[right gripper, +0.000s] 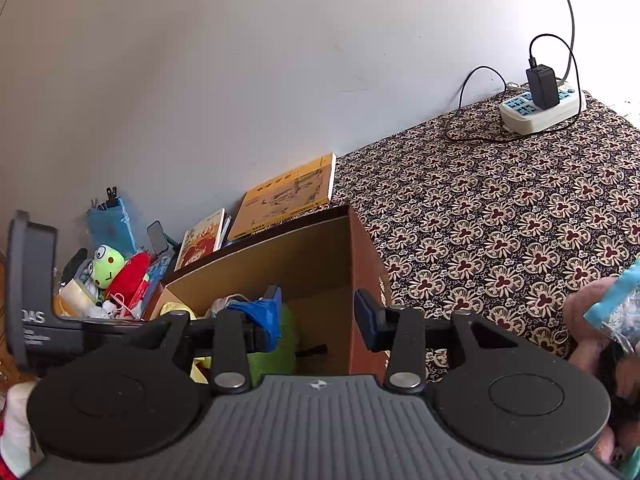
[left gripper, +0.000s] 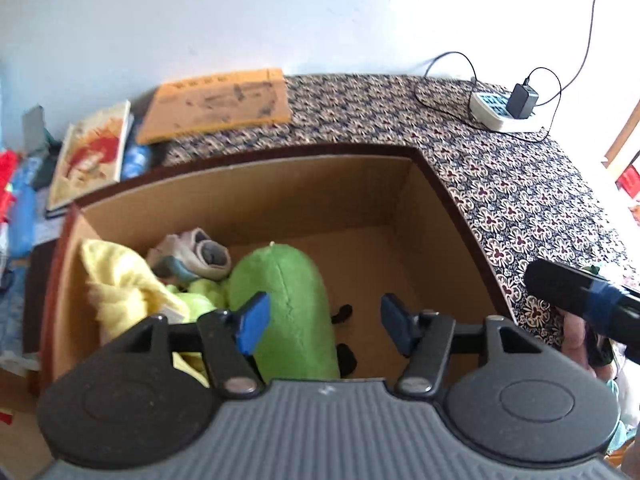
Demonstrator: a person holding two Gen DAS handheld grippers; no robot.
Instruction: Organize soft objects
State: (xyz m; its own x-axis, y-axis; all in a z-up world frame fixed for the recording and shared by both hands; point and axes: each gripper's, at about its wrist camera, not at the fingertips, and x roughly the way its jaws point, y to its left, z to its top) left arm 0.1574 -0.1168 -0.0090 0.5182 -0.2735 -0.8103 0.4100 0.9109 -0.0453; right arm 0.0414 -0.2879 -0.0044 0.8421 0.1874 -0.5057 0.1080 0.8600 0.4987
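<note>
An open cardboard box [left gripper: 240, 200] stands on the patterned tablecloth [left gripper: 500, 200]. Inside lie a green plush [left gripper: 288, 292], a yellow cloth [left gripper: 116, 280] and a grey plush [left gripper: 200, 256]. My left gripper [left gripper: 324, 324] hangs over the box, open; the green plush sits below its left finger, untouched by the pads. In the right wrist view my right gripper [right gripper: 320, 320] is open and empty beside the box [right gripper: 368, 264], with the green plush [right gripper: 286, 340] beyond it. A pink plush [right gripper: 588, 320] lies at the right edge.
A frog plush [right gripper: 106, 266] and a red plush [right gripper: 128, 276] sit in clutter left of the box. Books [left gripper: 220, 104] lean at the wall behind. A power strip [left gripper: 504, 110] with charger and cables lies far right. The box's right half shows bare floor.
</note>
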